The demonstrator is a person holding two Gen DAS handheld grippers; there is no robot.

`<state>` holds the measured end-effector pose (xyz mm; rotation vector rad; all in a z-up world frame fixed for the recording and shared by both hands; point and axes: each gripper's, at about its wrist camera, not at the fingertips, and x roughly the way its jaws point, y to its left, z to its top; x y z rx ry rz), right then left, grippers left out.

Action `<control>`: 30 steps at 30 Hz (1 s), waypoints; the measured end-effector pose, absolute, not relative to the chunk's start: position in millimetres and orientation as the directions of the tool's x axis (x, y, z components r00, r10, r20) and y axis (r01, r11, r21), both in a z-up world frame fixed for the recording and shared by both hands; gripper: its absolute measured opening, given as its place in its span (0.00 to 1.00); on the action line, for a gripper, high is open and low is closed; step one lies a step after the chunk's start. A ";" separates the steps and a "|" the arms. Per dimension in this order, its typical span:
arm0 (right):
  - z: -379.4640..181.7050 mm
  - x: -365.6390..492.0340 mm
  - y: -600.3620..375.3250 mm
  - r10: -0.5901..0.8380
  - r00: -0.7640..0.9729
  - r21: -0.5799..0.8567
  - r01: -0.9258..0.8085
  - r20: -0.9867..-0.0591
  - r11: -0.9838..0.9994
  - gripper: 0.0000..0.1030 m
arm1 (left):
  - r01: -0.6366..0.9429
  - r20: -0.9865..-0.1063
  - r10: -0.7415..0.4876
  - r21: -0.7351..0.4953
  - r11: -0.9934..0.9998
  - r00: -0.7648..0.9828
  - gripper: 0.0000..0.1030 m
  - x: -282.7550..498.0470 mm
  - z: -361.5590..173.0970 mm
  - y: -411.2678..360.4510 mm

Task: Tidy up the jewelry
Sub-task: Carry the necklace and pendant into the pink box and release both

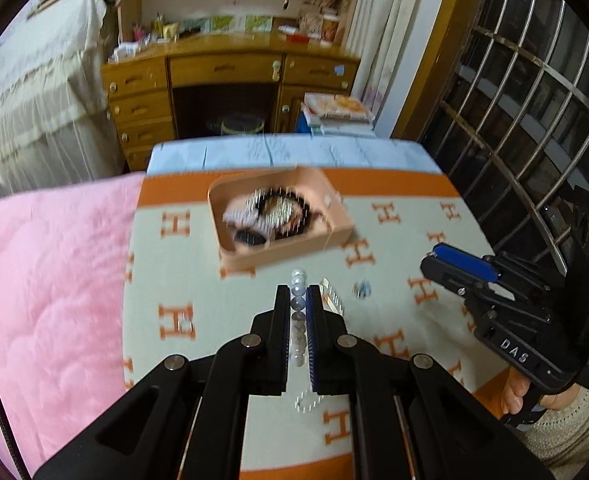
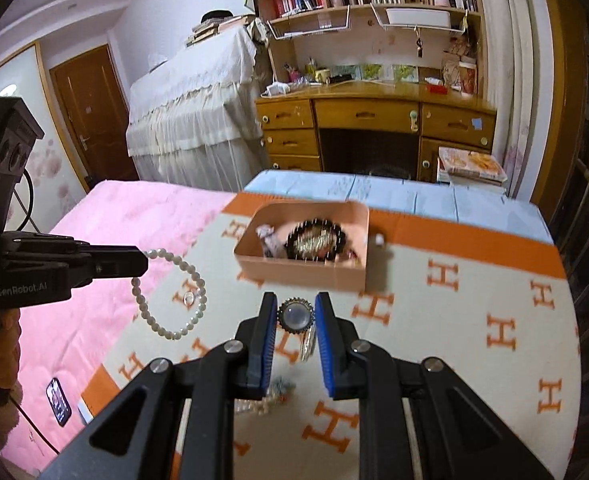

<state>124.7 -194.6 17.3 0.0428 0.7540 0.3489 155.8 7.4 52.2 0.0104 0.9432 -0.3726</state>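
Observation:
My left gripper (image 1: pixel 297 289) is shut on a white pearl bracelet (image 1: pixel 297 280), whose beads run between its fingers. In the right wrist view that bracelet (image 2: pixel 174 300) hangs as a loop from the left gripper (image 2: pixel 144 262), above the cloth. My right gripper (image 2: pixel 295 300) is shut on a round silver brooch with a pale stone (image 2: pixel 294 316), and a silvery piece dangles below it. Just beyond both grippers, a pink cardboard box (image 2: pixel 306 272) (image 1: pixel 230 256) stands on the cloth with several pieces of jewelry in it. The right gripper (image 1: pixel 434 254) shows at the right of the left wrist view.
An H-patterned orange and cream cloth (image 2: pixel 474 320) covers the table. Loose pieces lie on it: a small ring (image 2: pixel 188 298), a comb-like clip (image 1: pixel 330 298), a sparkly ring (image 1: pixel 306 400). A pink quilt (image 2: pixel 94 240) with a phone (image 2: pixel 58 402) lies left. A wooden desk stands behind.

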 end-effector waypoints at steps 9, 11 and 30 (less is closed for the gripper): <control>19.6 200.8 -196.9 0.382 0.640 0.271 -0.269 -0.666 0.924 0.19 | 0.297 -0.759 -0.314 -0.165 0.940 0.570 0.05 223.8 69.2 -15.3; 9.5 218.4 -198.3 0.399 0.625 0.313 -0.250 -0.671 0.916 0.19 | 0.282 -0.764 -0.309 -0.173 0.944 0.566 0.05 240.4 60.2 -18.4; -81.6 284.4 -197.1 0.401 0.466 0.392 -0.121 -0.789 0.912 0.20 | 0.230 -0.845 -0.290 -0.205 0.951 0.449 0.06 309.3 -46.2 -30.9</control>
